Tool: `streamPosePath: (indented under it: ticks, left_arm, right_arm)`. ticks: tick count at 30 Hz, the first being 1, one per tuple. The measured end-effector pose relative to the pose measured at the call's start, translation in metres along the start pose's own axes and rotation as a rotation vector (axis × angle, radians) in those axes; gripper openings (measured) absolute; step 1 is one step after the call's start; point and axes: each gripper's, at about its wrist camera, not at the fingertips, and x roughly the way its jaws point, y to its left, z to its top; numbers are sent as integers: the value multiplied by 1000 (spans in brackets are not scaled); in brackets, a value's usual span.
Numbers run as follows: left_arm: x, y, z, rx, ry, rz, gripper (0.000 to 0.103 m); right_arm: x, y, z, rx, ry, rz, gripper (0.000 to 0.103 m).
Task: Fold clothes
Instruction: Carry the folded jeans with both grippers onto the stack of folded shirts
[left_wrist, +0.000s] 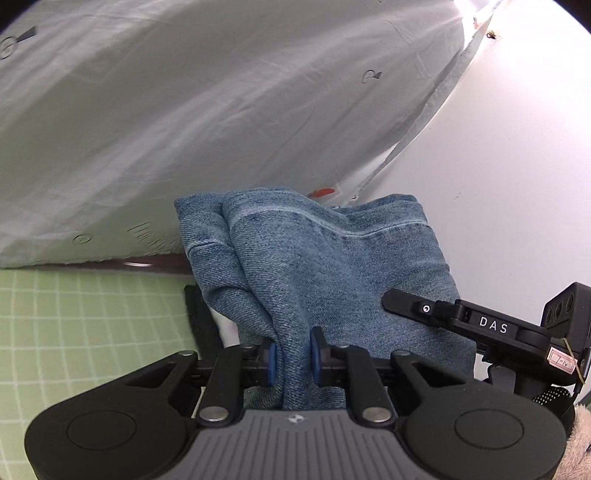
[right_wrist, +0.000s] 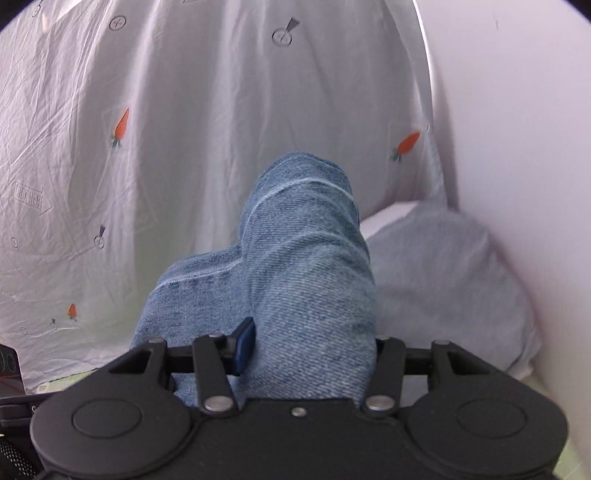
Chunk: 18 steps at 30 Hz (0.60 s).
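Note:
A blue denim garment (left_wrist: 317, 258) is bunched and held up between both grippers. My left gripper (left_wrist: 291, 356) is shut on a fold of the denim, its blue pads pinching the cloth. In the right wrist view the same denim (right_wrist: 303, 258) drapes over my right gripper (right_wrist: 310, 350), which is shut on a thick roll of it; only the left blue pad (right_wrist: 244, 345) shows, the other is hidden under the cloth. The right gripper's black body (left_wrist: 480, 325) shows at the right of the left wrist view, beside the denim.
A white sheet with carrot prints (right_wrist: 184, 129) lies behind the denim and also fills the left wrist view (left_wrist: 221, 110). A green checked cover (left_wrist: 74, 325) is at the lower left. A pale pillow (right_wrist: 443, 280) lies against a white wall (right_wrist: 517, 147).

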Motion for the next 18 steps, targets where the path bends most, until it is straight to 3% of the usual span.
streamPosePath:
  ticks: [1,3,5,7,9,11,15,18]
  left_arm:
    - [23,-10,6,22,-8,12,24]
    - [70,-23,15,62,-12,67,35]
    - [115,-22,16,76,13,147,48]
    - [155,-11,13,67,56,218,51]
    - [183,0,6,45,106,205,59]
    - [192,-4,1,68,107,203,76]
    - [195,-12,-8,136,97,249,76]
    - [190,0,0,61,121,248,82]
  right_arm:
    - [4,-16,20,-44,-19,-11,55]
    - [29,-35,29,-110,-38,-78,65]
    - [58,-50,29,-169,-50,-157,86]
    - [87,-65,29,-227,-62,-236,86]
    - [116,-80,29,-286,-75,-315,86]
    - [145,-92,18,-234,-12,-284,83]
    - [165,-96,-3,-204,-31,-271,87]
    - [161,-94,0,-193,-29,-284,88]
